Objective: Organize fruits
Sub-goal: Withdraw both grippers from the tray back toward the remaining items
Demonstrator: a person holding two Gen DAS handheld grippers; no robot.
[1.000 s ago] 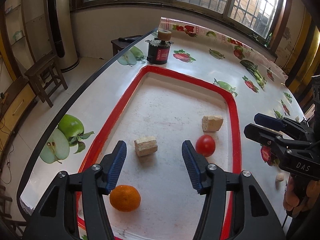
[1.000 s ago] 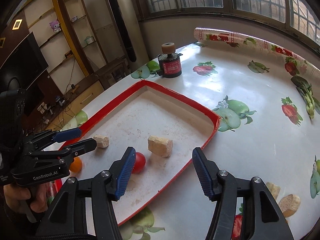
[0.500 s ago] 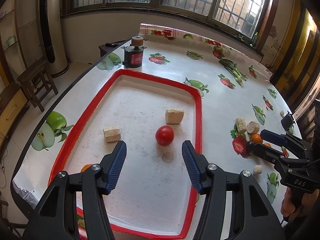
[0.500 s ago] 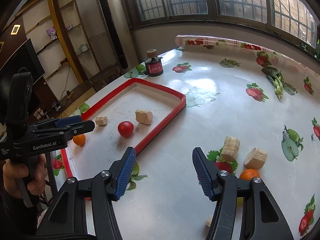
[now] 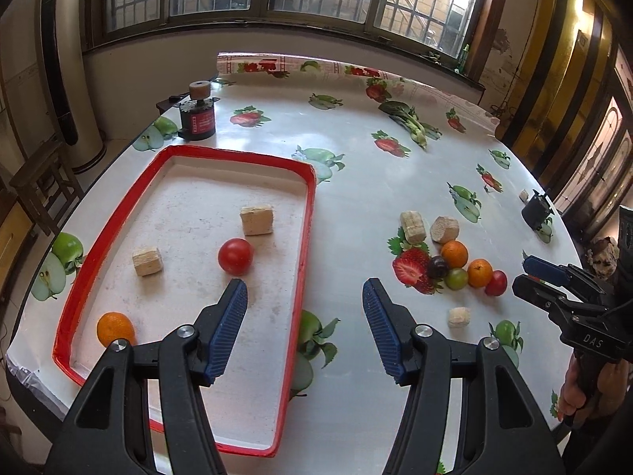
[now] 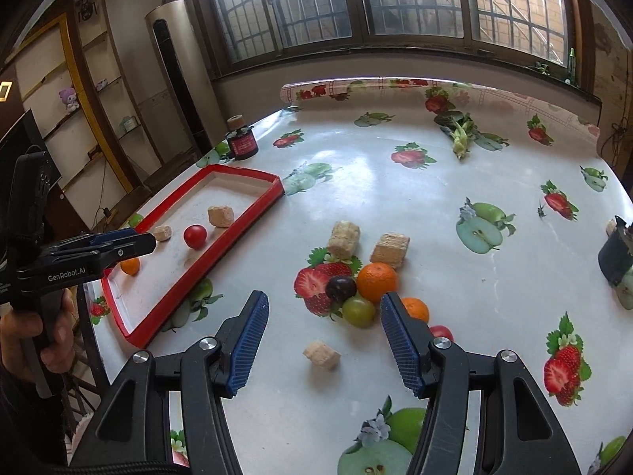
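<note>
A red-rimmed tray holds a red tomato, an orange and two tan blocks. On the table right of it lies a fruit cluster: two oranges, a dark plum, a green grape and a small red fruit. My left gripper is open and empty above the tray's right rim. My right gripper is open and empty just before the cluster.
Tan blocks lie by the cluster and one small block lies between my right fingers. A black and red jar stands beyond the tray. A dark object sits at the table's right edge.
Both grippers have pulled back and swung right, away from the tray. The fruit cluster on the table has come into view. Both stay open and empty.
</note>
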